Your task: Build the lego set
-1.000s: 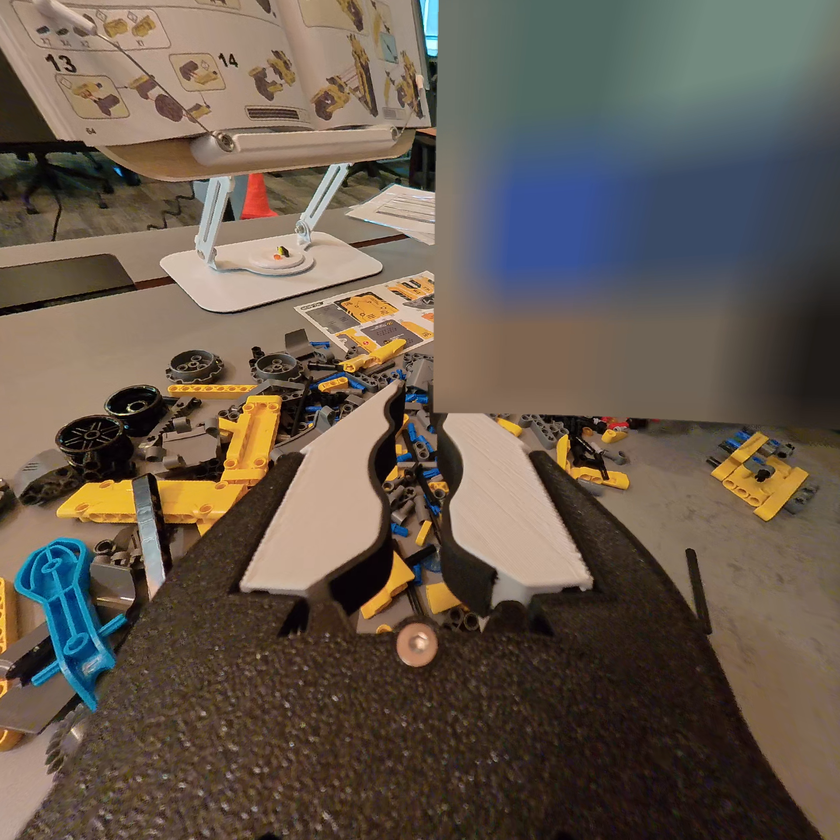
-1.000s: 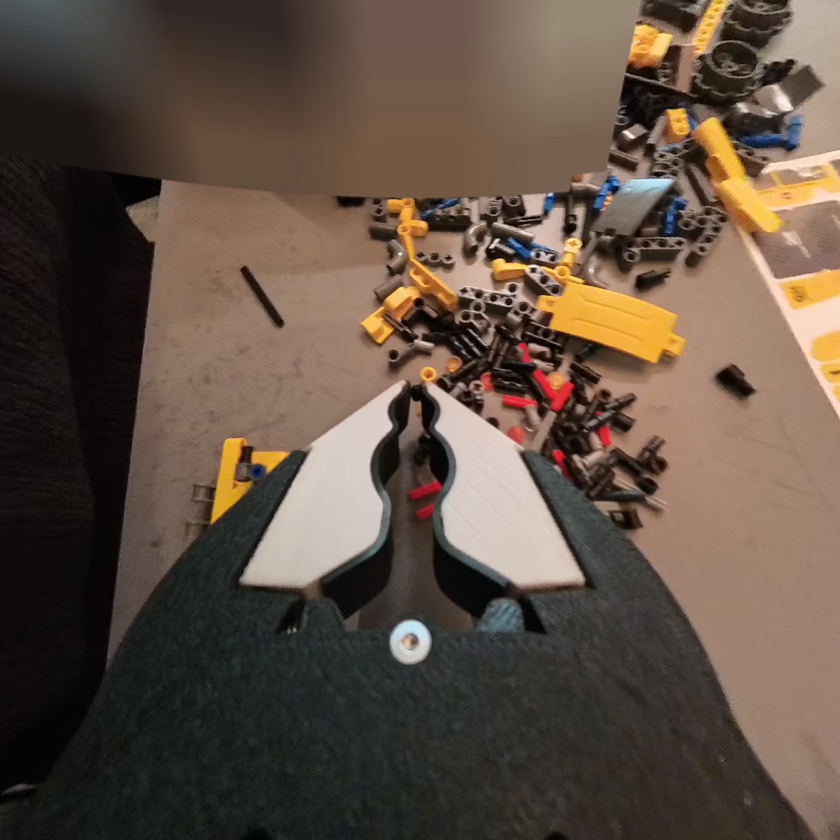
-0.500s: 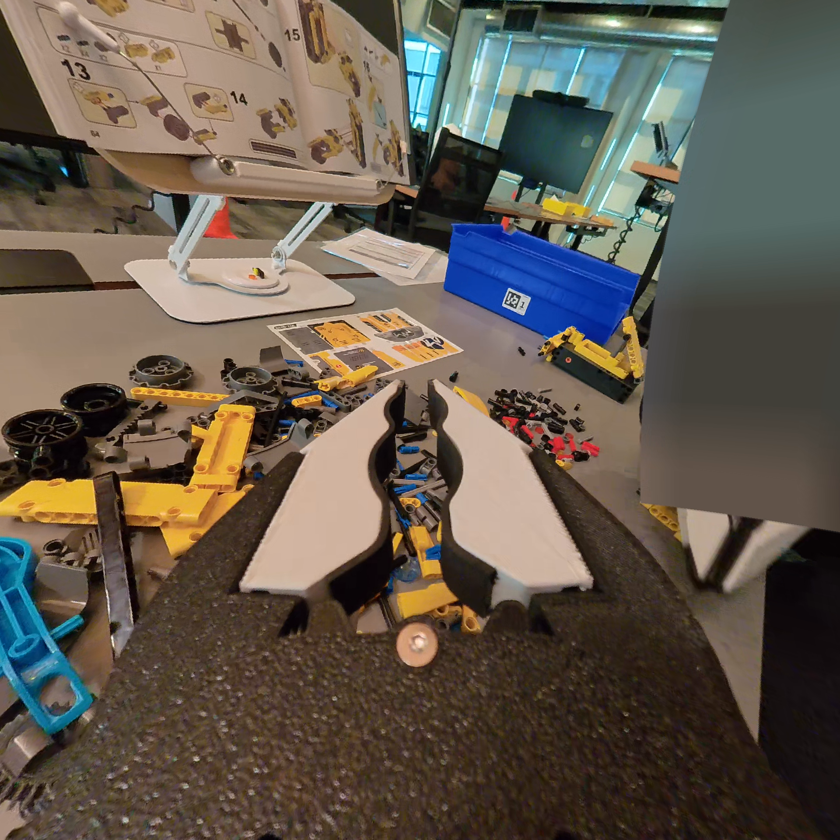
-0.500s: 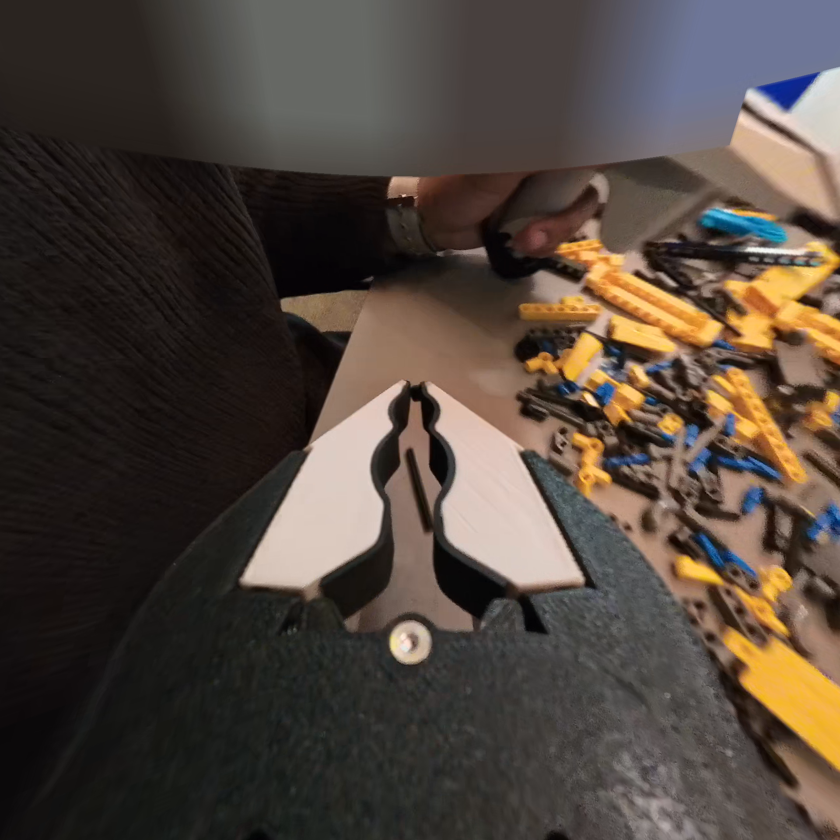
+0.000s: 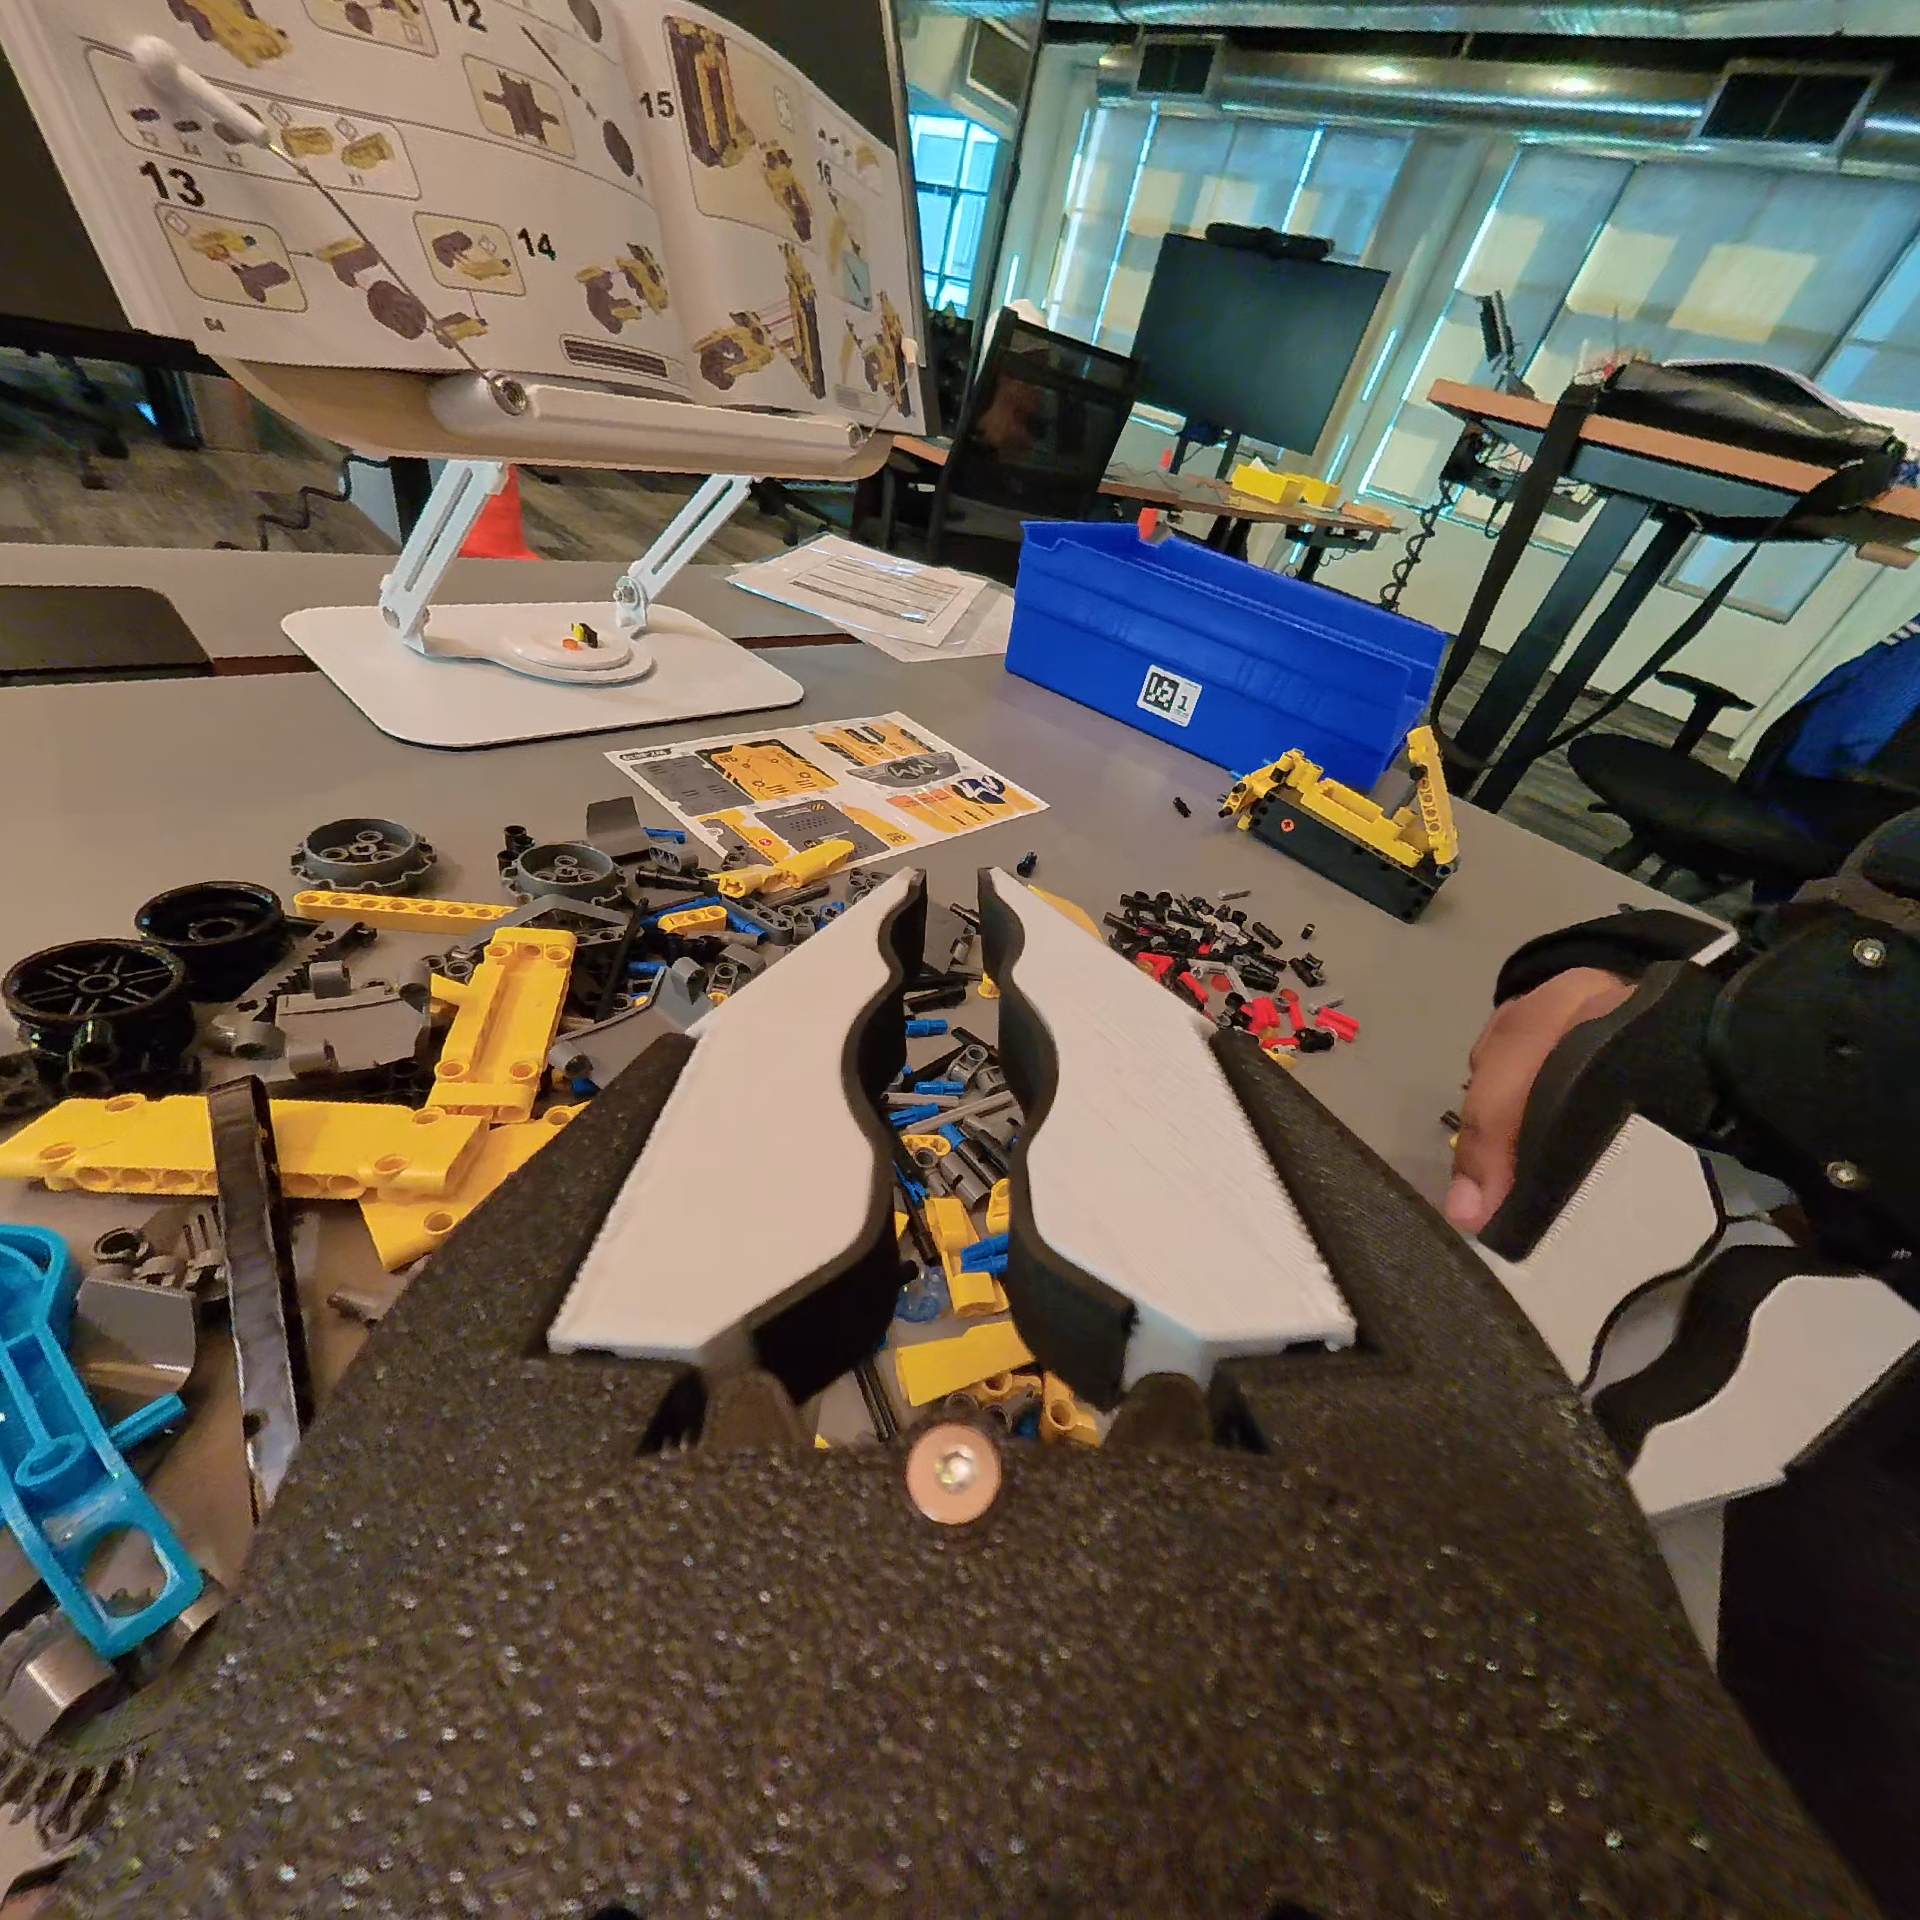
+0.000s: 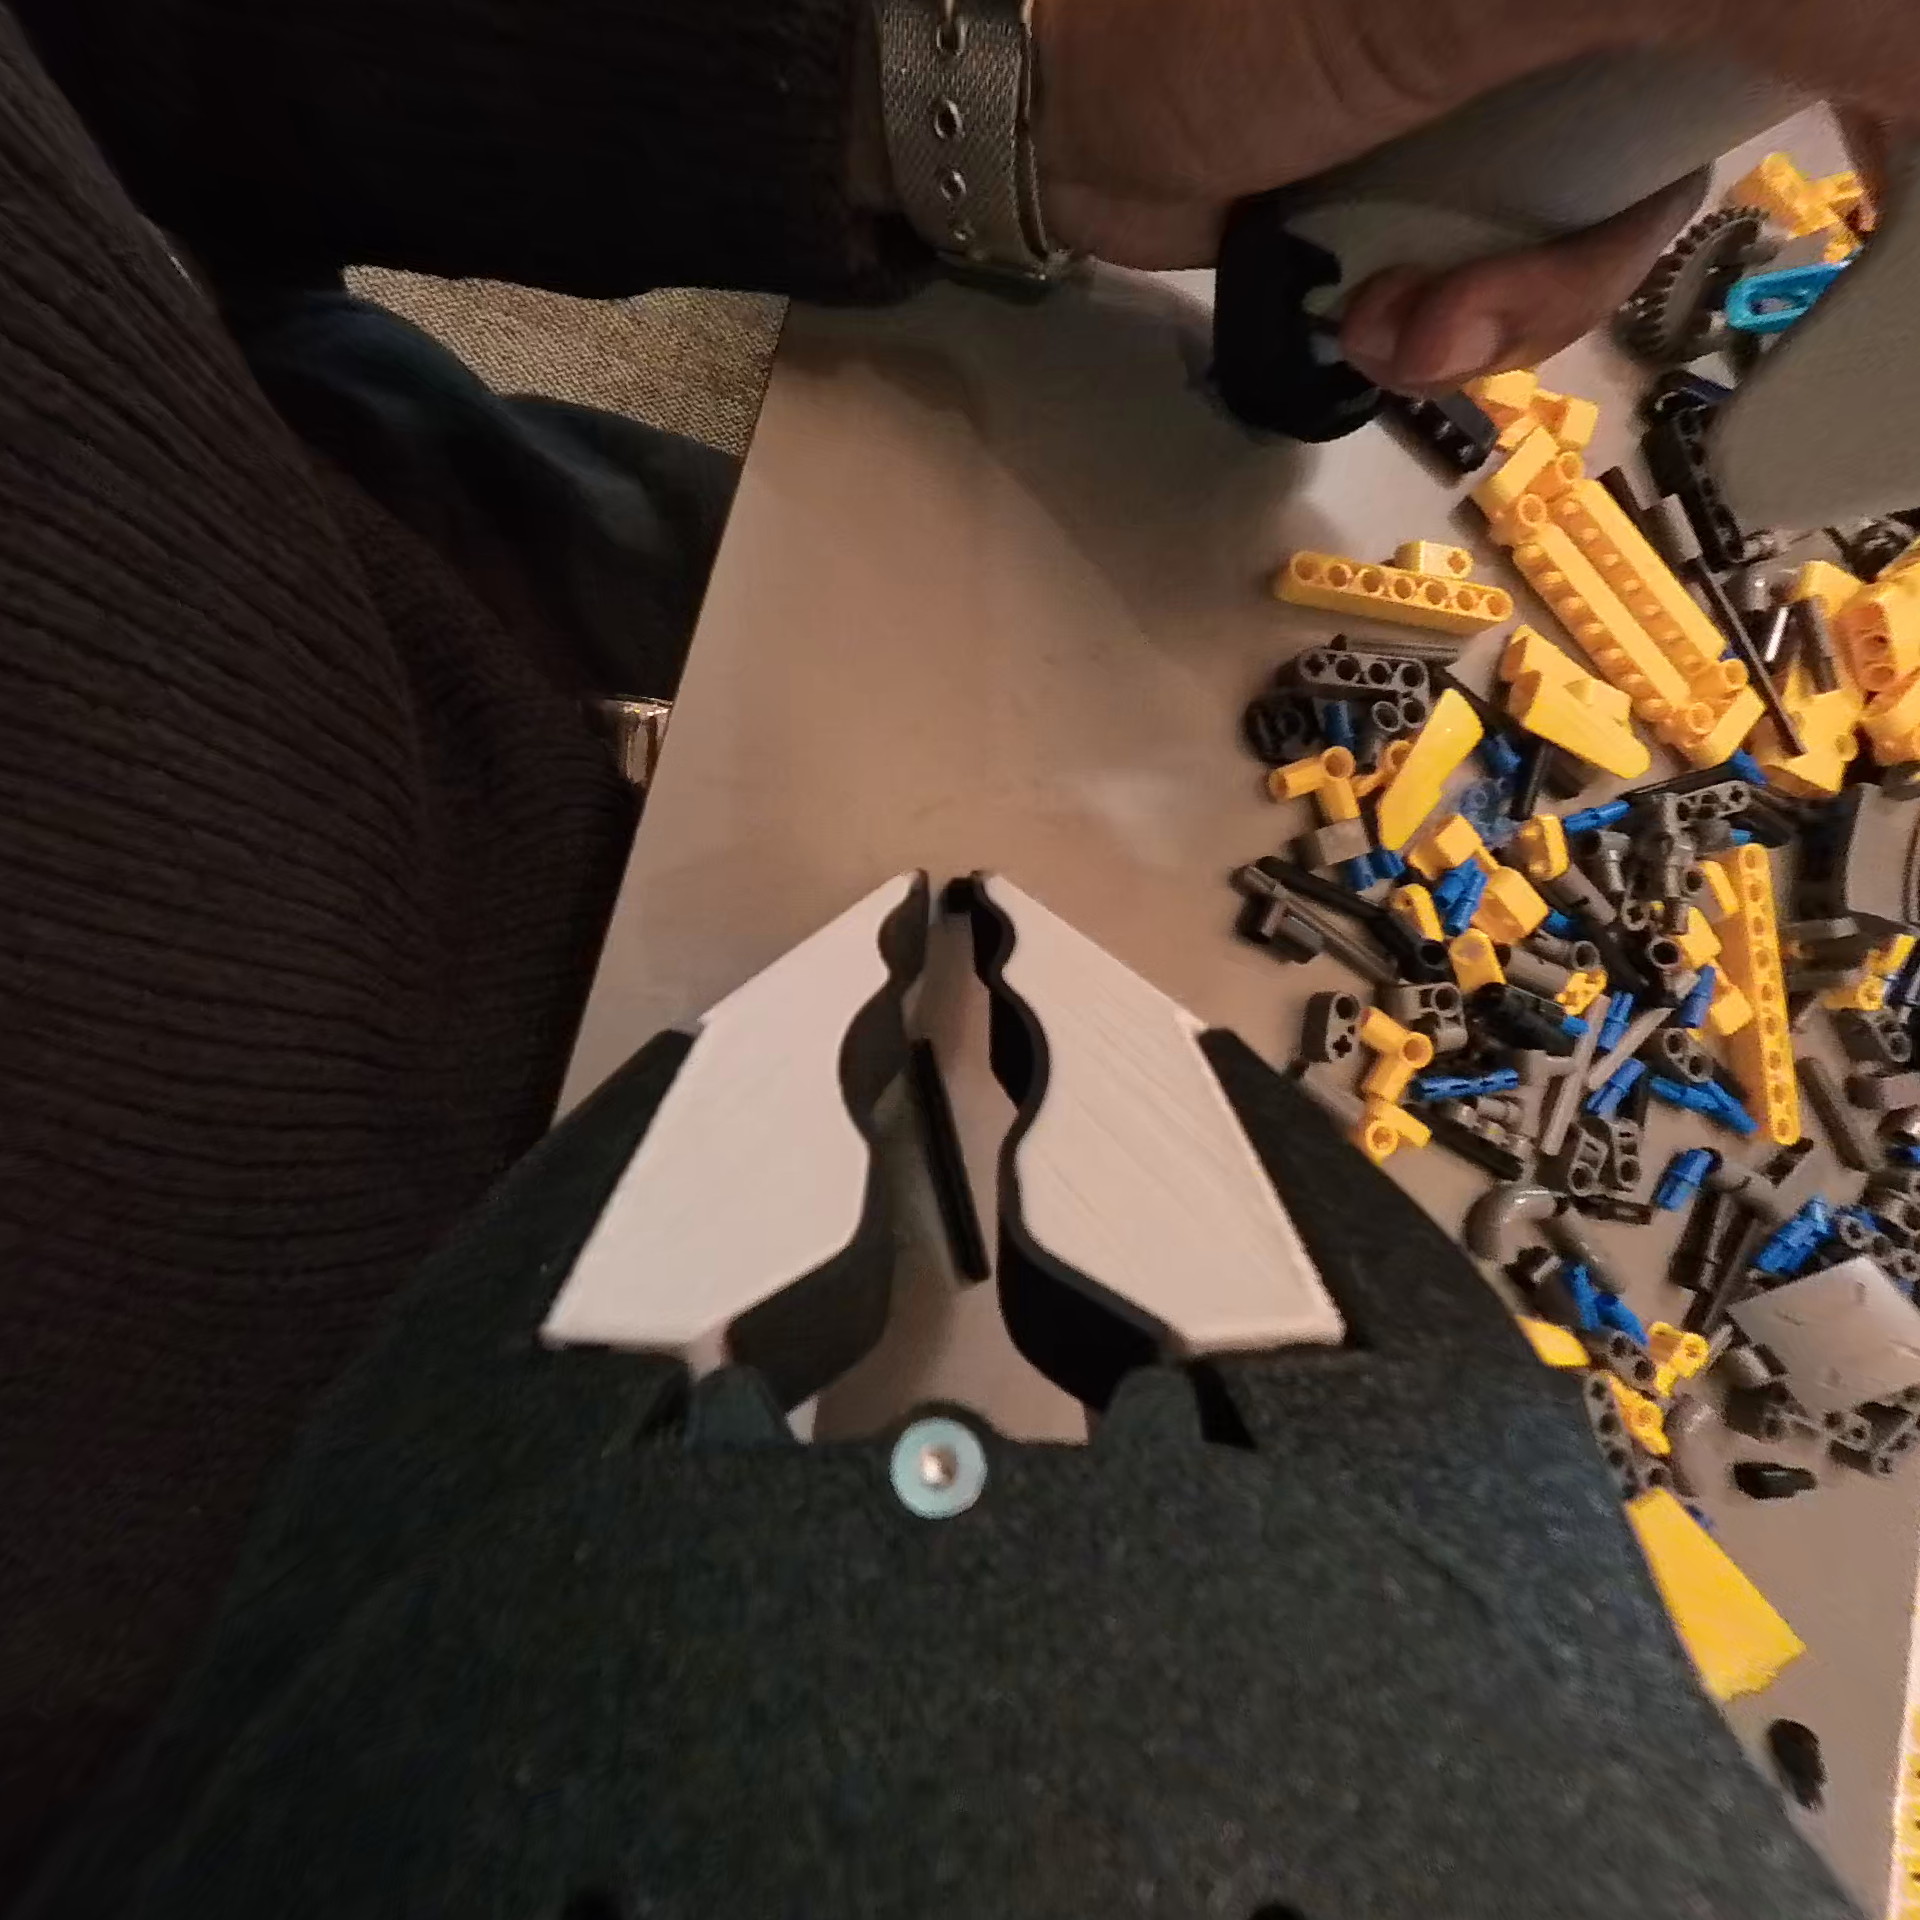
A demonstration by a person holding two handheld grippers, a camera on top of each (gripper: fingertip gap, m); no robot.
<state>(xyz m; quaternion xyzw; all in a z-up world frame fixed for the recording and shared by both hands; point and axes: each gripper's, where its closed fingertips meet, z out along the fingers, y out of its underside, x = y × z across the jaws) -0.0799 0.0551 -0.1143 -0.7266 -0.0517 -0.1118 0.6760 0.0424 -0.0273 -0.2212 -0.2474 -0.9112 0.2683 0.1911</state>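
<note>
left tongs (image 5: 951,883): slightly parted, empty, above a heap of yellow, grey and blue building-set parts (image 5: 940,1127)
right tongs (image 6: 948,883): tips almost touching, gripping nothing, over bare tabletop (image 6: 987,623)
black axle (image 6: 948,1164): flat on tabletop beneath right tongs, ungripped

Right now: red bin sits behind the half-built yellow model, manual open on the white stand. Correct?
Not quite. The bin is blue, not red. The left wrist view shows it behind the half-built yellow model, with the manual open on the white stand.
</note>
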